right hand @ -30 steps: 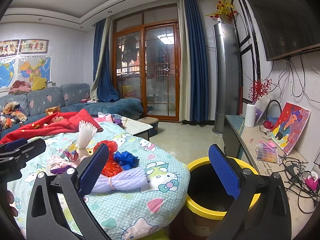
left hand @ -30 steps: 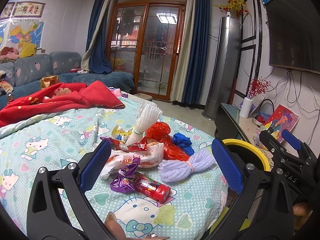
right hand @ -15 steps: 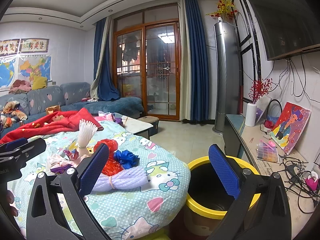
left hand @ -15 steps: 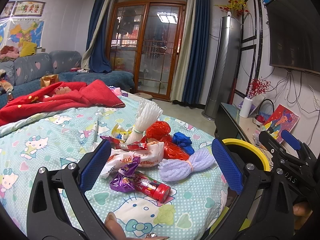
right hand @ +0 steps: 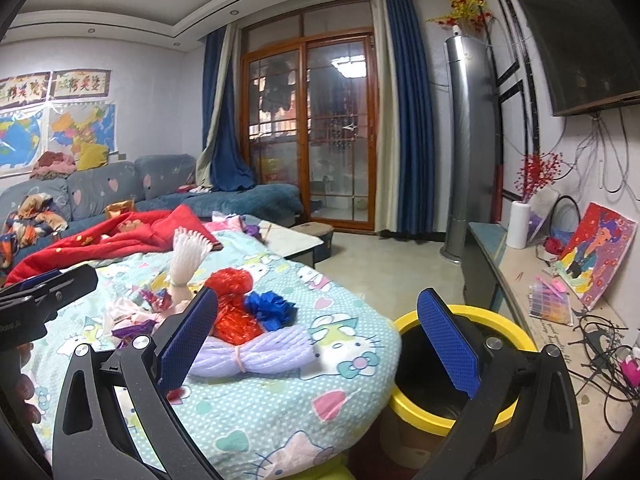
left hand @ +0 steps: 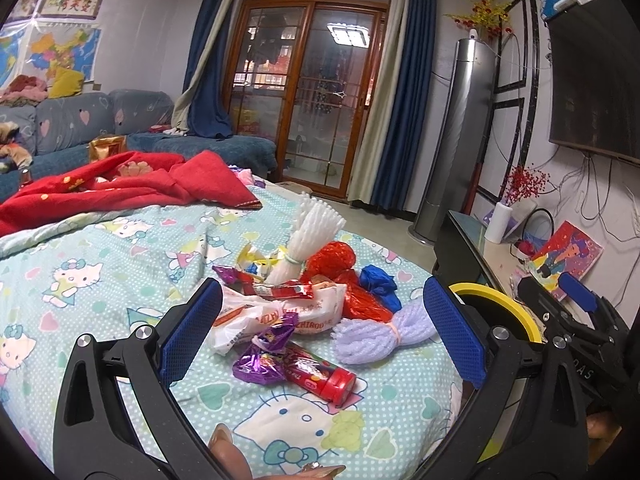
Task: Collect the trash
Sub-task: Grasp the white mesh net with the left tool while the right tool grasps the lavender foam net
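Cartoon-print bedspread (left hand: 100, 264), crinkly foil wrappers (left hand: 260, 360)

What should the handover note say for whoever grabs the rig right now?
Left tongs: open, empty, facing the trash pile.
Right tongs: open, empty, between the bed edge and the yellow bin.
Pile on the Hello Kitty sheet: red tube, purple wrapper, white bag, lilac foam net, red net, blue wad, white foam net.
Done: nothing visibly binned.
Left: everything.
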The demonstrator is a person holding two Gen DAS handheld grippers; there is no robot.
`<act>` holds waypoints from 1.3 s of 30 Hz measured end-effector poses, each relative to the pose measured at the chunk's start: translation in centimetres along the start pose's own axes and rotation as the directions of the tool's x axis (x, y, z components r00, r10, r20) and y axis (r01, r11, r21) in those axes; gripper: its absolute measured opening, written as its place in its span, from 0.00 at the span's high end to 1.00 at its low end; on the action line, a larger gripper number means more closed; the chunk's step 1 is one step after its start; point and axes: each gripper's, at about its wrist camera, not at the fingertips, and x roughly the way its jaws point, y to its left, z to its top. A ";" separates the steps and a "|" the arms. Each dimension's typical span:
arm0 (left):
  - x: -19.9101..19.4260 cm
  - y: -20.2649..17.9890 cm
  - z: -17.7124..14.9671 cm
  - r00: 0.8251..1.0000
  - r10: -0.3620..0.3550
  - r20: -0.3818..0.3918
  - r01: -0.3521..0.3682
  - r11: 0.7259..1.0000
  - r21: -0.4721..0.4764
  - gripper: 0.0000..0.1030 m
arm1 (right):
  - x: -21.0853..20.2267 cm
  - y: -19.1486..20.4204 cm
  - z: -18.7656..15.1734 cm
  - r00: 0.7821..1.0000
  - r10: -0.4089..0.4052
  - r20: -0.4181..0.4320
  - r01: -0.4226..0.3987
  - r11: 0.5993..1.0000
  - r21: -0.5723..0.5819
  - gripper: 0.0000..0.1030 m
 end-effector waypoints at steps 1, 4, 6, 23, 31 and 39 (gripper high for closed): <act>0.0 0.2 0.1 1.000 0.003 -0.001 -0.003 1.000 -0.006 0.10 | 0.2 0.3 -0.1 1.000 0.010 -0.009 -0.010 1.000 -0.004 0.06; 0.0 0.8 0.2 1.000 0.013 -0.003 -0.013 1.000 -0.021 0.10 | 1.0 1.1 0.1 0.999 0.038 -0.029 -0.039 0.999 -0.011 0.06; 0.0 1.2 0.3 1.000 0.022 -0.007 -0.022 0.999 -0.030 0.10 | 1.4 1.6 0.1 0.998 0.056 -0.039 -0.057 0.998 -0.016 0.06; 3.5 3.7 2.8 0.996 0.043 -0.073 -0.044 0.999 -0.011 0.10 | 6.3 2.3 0.6 0.981 0.113 -0.156 -0.113 0.994 0.012 0.06; 7.0 2.7 3.9 0.989 0.005 -0.149 0.001 0.999 0.039 0.10 | 9.7 1.1 -0.2 0.957 0.122 -0.265 -0.117 0.992 0.036 0.06; 11.2 1.6 5.6 0.974 -0.031 -0.223 0.049 0.996 0.078 0.10 | 12.3 0.1 -1.2 0.925 0.145 -0.352 -0.129 0.989 0.069 0.06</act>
